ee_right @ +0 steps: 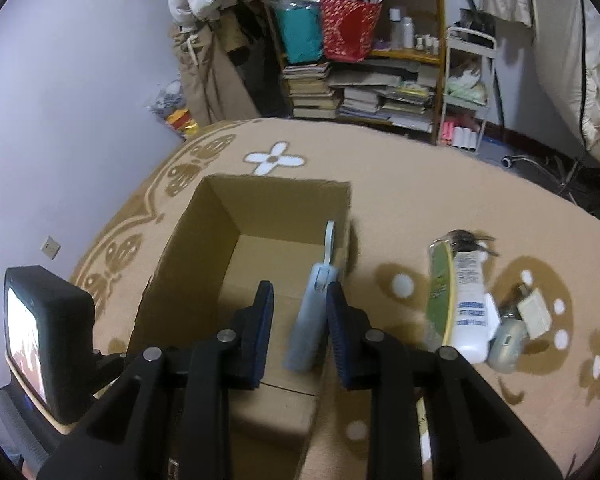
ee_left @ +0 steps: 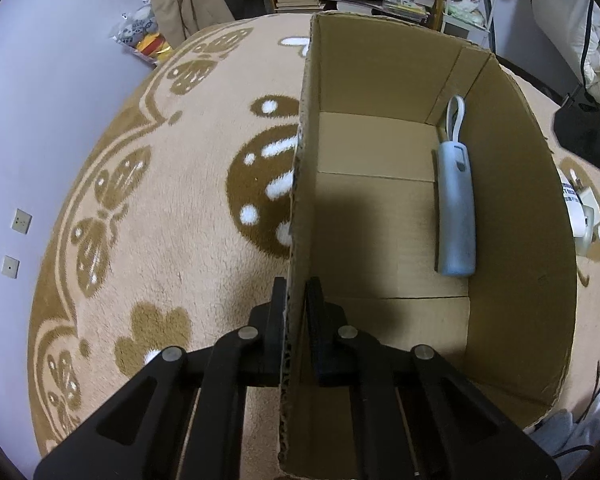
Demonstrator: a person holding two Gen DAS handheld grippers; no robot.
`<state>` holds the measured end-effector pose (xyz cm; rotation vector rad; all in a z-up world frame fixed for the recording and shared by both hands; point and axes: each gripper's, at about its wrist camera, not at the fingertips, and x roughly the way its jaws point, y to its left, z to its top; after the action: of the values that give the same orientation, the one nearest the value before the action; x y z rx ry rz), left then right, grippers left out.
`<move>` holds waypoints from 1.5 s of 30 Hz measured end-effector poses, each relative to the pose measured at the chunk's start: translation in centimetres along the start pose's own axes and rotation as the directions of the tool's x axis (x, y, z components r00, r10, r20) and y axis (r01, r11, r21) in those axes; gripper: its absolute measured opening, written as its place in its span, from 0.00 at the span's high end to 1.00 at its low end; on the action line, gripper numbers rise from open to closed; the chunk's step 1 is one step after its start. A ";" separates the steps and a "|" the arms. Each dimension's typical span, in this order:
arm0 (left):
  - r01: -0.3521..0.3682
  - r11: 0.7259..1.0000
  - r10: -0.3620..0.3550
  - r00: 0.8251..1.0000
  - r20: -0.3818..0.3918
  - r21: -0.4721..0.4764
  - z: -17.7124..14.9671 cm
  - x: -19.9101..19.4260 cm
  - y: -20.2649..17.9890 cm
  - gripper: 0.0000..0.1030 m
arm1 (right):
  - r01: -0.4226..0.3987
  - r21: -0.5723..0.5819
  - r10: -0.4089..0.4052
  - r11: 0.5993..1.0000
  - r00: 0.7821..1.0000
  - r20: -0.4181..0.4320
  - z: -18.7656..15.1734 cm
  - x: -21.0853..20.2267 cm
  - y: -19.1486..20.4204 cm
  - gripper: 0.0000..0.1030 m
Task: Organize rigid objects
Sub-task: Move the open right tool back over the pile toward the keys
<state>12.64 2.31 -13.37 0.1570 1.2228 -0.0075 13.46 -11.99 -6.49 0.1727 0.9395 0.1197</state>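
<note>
An open cardboard box (ee_left: 520, 208) stands on the patterned rug. My left gripper (ee_left: 296, 300) is shut on the box's left wall, one finger on each side. A pale blue bottle-shaped object with a loop strap (ee_left: 456, 208) lies in the box along its right wall. In the right wrist view the box (ee_right: 204, 240) is below, and my right gripper (ee_right: 298, 300) is open above it, with the blue object (ee_right: 310, 320) lying in the box under the open jaws. To the right of the box a white tube (ee_right: 470, 304), a green-labelled bottle (ee_right: 440, 288) and small grey and white objects (ee_right: 516, 328) lie on the rug.
The rug (ee_left: 180, 200) covers the floor up to a lilac wall (ee_left: 40, 100) at left. A bookshelf with stacked books (ee_right: 360, 92) and a white cart (ee_right: 464, 92) stand at the back. The left gripper's camera housing with its screen (ee_right: 40, 336) is at left.
</note>
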 end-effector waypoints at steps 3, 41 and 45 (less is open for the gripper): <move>0.009 1.000 -0.009 1.000 -0.003 -0.010 0.0 0.0 0.2 0.92 | -0.013 0.021 0.013 1.000 1.000 0.005 0.2 -0.8 -0.8 0.70; 0.015 1.000 -0.014 0.999 0.029 -0.020 0.2 -0.7 0.8 0.91 | 0.110 0.246 -0.079 0.963 0.988 -0.130 -9.0 1.3 -12.7 0.08; 0.012 1.000 -0.012 1.000 0.028 -0.019 0.2 -0.7 0.7 0.90 | 0.121 0.227 -0.093 0.966 0.987 -0.130 -9.4 1.8 -12.7 0.08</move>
<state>12.67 2.91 -12.52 0.1324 1.1956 -0.0085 7.21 -23.17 -15.92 0.3351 1.0784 -0.0828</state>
